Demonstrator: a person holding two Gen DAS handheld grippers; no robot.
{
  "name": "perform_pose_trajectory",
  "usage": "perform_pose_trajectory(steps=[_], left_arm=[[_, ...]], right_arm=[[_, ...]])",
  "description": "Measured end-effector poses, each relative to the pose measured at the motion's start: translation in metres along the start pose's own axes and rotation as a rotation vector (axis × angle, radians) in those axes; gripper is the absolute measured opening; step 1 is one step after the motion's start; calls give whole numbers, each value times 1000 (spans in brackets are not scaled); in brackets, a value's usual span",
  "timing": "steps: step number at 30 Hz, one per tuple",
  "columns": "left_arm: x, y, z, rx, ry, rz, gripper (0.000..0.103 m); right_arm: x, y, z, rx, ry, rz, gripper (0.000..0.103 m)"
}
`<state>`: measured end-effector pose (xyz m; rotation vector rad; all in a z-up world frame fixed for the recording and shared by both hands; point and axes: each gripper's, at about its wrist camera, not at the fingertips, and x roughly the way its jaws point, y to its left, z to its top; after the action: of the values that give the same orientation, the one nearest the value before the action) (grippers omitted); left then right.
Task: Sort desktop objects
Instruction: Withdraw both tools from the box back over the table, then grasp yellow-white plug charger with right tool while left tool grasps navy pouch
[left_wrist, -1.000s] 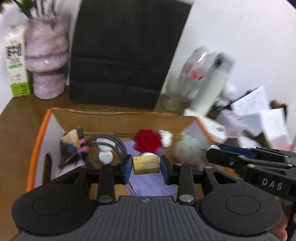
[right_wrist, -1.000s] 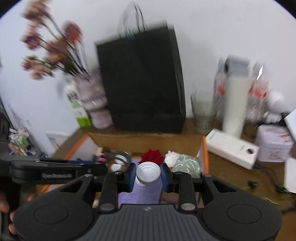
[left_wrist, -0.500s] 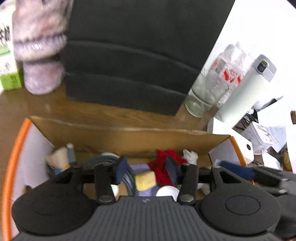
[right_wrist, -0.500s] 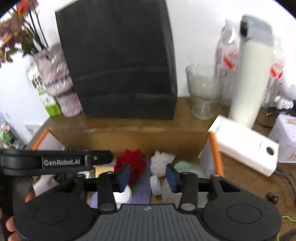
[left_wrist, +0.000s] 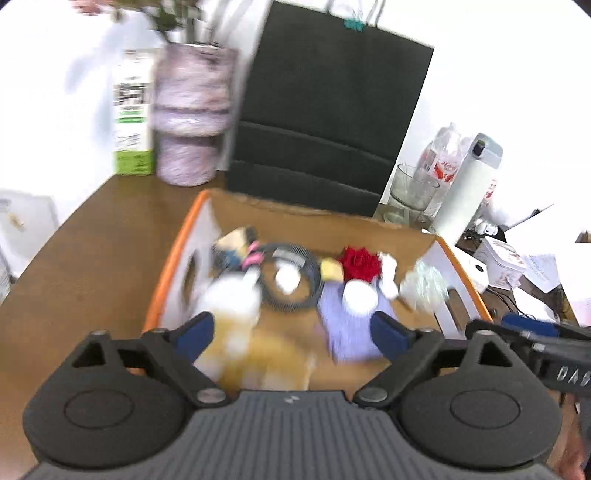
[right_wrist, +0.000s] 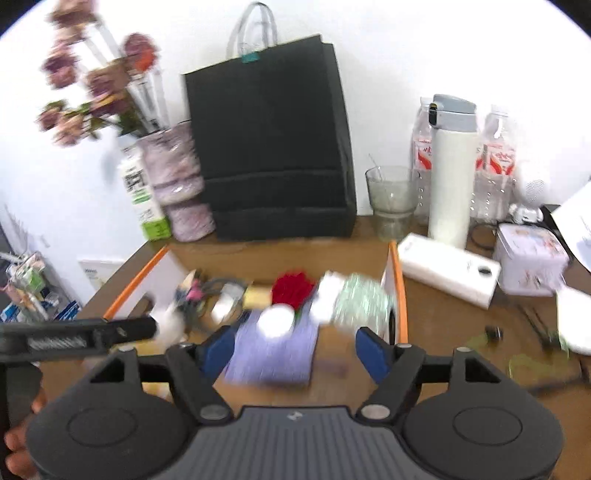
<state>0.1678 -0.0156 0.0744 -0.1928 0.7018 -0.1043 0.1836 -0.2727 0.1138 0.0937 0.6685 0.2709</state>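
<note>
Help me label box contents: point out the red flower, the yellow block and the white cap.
red flower (left_wrist: 359, 261), left wrist view, petal centre.
yellow block (left_wrist: 331, 271), left wrist view, its front face.
white cap (right_wrist: 275, 321), right wrist view, its round top.

A brown wooden desk (right_wrist: 443, 314) stands against a plain white wall (right_wrist: 406, 44). The light is bright and even. A tall black paper bag (right_wrist: 269, 147) stands at the back of the desk, touching the wall. Left of the bag is a vase with dried flowers (right_wrist: 177, 184). Right of the bag are a glass (right_wrist: 391, 199) and a white flask (right_wrist: 450, 173).
</note>
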Motion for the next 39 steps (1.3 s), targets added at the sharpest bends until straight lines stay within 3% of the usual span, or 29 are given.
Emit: perform_pose_trajectory(steps=[4,8,13,17,27,31,33,35,39], left_arm=[[-48,9,-52,-1,-32,6,101],[-87,10,-107,64,-92,44,103],[-102,18,-166,105,-101,172,103],[-116,17,-191,127,-85,151,103],[-127,-1,-217,167,-56,73,103],[-119,-21,-208,193,-57,-72,103],[-110,-38,-195,205,-57,-149,103],[-94,-60,-182,247,-77,-159,103],[-51,-93,-160,301,-51,-150,94]], right_arm=[[-50,23,-64,-34,-61,-7,77],[-90,38,-121,-63,-82,18,82],[-121,39,-184,-46,-63,-21,86],[-143,36,-219,-35,-67,-74,86],[-151,25,-226,26,-87,-88,87],[-149,20,-219,17,-106,-112,83],[-146,13,-210,21,-105,-88,57],[-143,7,-199,16,-104,-73,43],[-142,-7,-180,26,-140,-80,44]])
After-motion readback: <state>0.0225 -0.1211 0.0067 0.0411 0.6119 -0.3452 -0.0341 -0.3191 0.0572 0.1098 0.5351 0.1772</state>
